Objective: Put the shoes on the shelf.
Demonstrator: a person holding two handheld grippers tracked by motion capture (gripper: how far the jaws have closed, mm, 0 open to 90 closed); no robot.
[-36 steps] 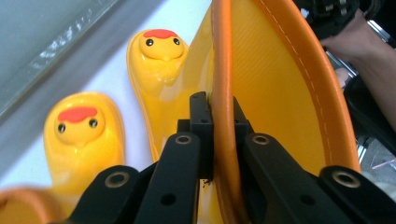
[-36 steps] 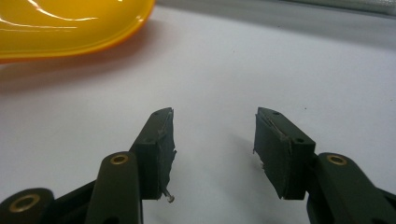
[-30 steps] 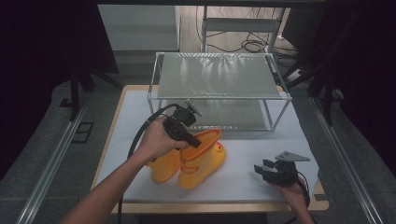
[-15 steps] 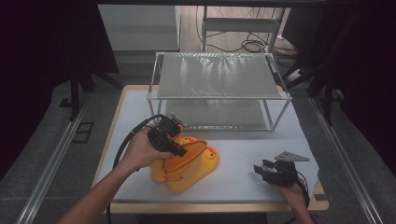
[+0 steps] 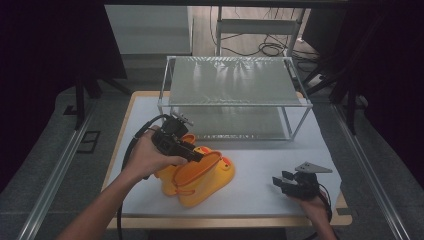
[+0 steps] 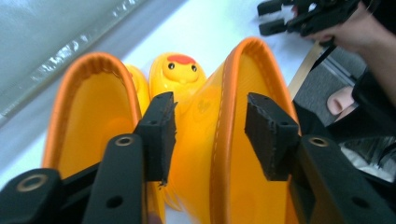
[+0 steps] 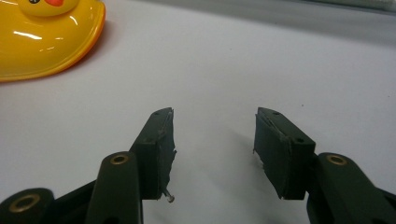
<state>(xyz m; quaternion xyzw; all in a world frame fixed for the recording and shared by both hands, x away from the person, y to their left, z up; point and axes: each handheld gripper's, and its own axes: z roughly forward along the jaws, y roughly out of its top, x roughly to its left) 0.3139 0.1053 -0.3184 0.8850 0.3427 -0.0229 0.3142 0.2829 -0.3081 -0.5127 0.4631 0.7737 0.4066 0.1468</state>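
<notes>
Boots [image 5: 197, 172] lie on their sides near the front of the white table [image 5: 260, 155], as we see from the high view — a yellow pair, just ahead of the wire rack [image 5: 232, 97]. The left gripper [image 5: 192, 155] sits over their open tops; the right gripper [image 5: 285, 182] rests well apart near the table's front right corner. In the left gripper view, we look along the left gripper [image 6: 210, 133], whose jaws have just been opening and now stand apart, with the orange rim of one boot [image 6: 224, 140] between them and the pads off it; a duck face [image 6: 180, 70] shows on the toe beyond. In the right gripper view, the right gripper [image 7: 212, 140] is spread wide over bare table — grasping nothing.
</notes>
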